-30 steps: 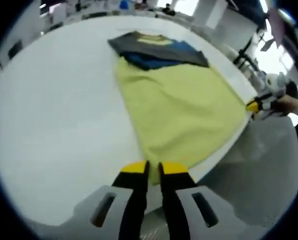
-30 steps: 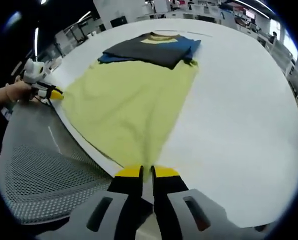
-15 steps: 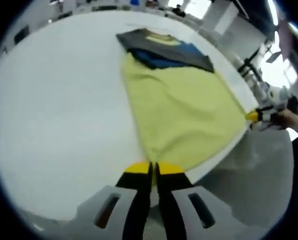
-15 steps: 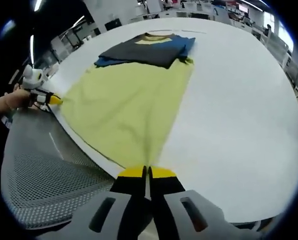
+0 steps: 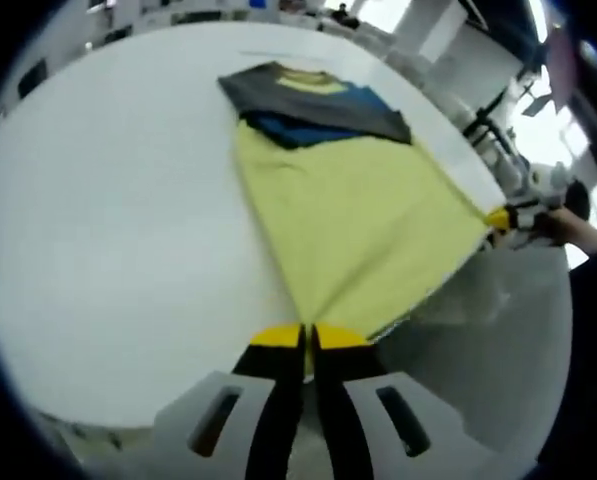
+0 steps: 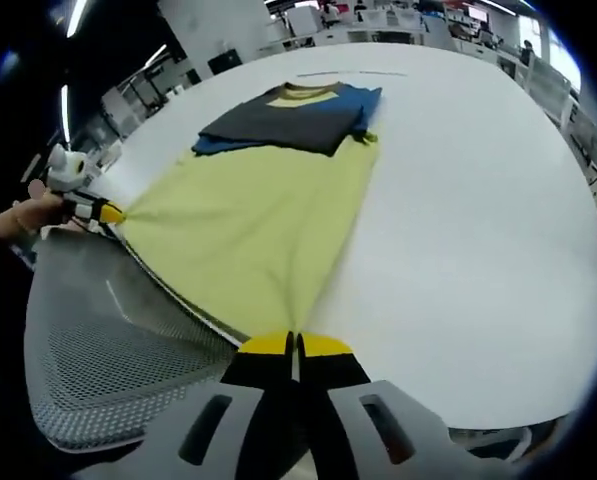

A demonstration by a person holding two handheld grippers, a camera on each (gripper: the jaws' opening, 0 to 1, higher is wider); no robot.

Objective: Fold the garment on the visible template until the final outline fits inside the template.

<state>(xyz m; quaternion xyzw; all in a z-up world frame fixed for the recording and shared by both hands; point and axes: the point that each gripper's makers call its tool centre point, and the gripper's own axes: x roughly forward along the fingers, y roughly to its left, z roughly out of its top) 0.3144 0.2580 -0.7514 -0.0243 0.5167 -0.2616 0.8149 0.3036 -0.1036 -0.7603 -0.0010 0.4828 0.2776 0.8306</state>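
A garment lies on the white table [image 5: 108, 220], its yellow body [image 5: 358, 220] towards me and its dark grey and blue top part [image 5: 313, 100] folded at the far end. My left gripper [image 5: 306, 338] is shut on one corner of the yellow hem. The right gripper [image 5: 498, 217], held by a hand, pinches the other corner at the right. In the right gripper view the yellow body [image 6: 248, 225] runs from my shut right gripper [image 6: 296, 345] up to the dark top part [image 6: 288, 115]. The left gripper [image 6: 108, 212] holds the far hem corner there. The hem is stretched taut past the table edge.
A grey mesh chair [image 6: 108, 370] stands under the hem at the table's near edge, also grey chair [image 5: 478, 350] in the left gripper view. The white table [image 6: 478, 230] spreads wide beside the garment. Desks and office furniture [image 6: 308, 20] lie beyond the far edge.
Both grippers have drawn the hem back and slightly up, pulling the yellow body taut and narrower near each corner. The dark top part has stayed in place.
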